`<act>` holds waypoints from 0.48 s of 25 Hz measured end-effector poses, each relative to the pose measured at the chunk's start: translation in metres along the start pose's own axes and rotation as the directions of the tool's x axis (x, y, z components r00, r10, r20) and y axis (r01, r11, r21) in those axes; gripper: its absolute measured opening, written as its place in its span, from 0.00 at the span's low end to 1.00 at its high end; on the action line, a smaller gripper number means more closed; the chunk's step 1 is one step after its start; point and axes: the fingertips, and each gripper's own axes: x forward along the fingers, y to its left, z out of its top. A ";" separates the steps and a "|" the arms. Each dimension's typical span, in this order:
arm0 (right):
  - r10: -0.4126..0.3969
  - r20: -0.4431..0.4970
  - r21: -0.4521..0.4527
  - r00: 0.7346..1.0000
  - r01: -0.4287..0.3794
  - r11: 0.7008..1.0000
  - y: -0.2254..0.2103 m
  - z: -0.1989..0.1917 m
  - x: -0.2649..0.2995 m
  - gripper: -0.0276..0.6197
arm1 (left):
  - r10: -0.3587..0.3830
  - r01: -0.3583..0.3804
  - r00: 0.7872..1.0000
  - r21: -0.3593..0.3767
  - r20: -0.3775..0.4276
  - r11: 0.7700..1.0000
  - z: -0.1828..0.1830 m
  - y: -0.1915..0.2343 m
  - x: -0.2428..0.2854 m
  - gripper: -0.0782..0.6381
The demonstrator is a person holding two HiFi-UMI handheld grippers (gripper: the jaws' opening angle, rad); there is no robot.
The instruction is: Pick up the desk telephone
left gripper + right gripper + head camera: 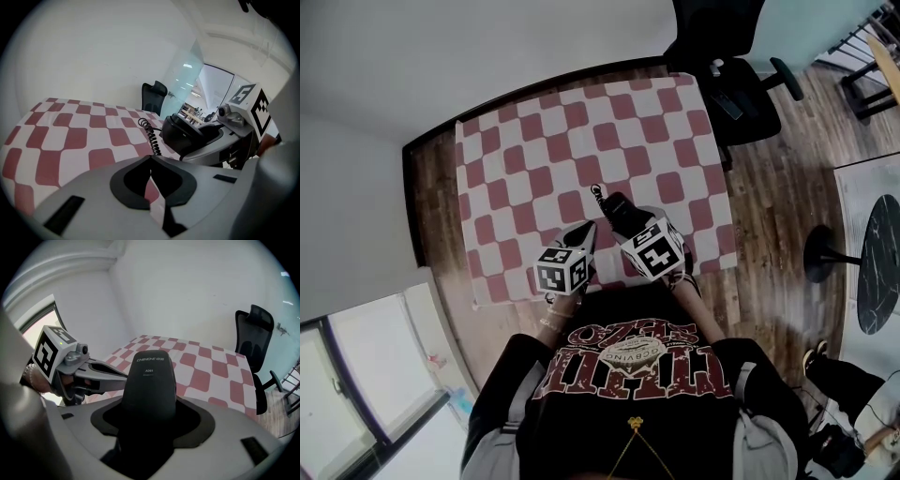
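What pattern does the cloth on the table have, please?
The cloth has dusty-red and white checks, clearest in the head view.

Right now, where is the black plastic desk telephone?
The black plastic desk telephone is clamped in the right gripper, just right of centre in the head view, above the near edge of the red-and-white checked tablecloth, beside the left gripper.
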 end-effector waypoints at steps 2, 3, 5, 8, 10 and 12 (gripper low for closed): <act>0.004 -0.003 -0.016 1.000 -0.004 1.000 0.001 0.001 -0.001 0.49 | -0.001 0.001 1.000 0.000 -0.004 1.000 -0.002 0.000 0.001 0.12; 0.006 -0.005 -0.021 1.000 -0.006 1.000 0.001 0.001 -0.002 0.49 | 0.000 0.000 1.000 0.002 -0.008 1.000 -0.002 0.000 0.001 0.12; 0.009 -0.006 -0.022 1.000 -0.009 1.000 0.002 0.002 -0.003 0.49 | 0.000 0.000 1.000 0.005 -0.014 1.000 -0.004 0.000 0.000 0.12; 0.008 -0.002 -0.024 1.000 -0.008 1.000 0.002 0.003 -0.007 0.49 | 0.003 -0.003 1.000 0.002 -0.018 1.000 -0.006 0.001 0.000 0.12; 0.010 -0.005 -0.025 1.000 -0.010 1.000 0.003 0.004 -0.010 0.49 | 0.005 -0.005 1.000 0.002 -0.018 1.000 -0.006 0.002 -0.001 0.12; 0.013 -0.010 -0.028 1.000 -0.013 1.000 0.005 0.005 -0.013 0.49 | 0.005 -0.005 1.000 0.002 -0.017 1.000 -0.006 0.003 -0.001 0.12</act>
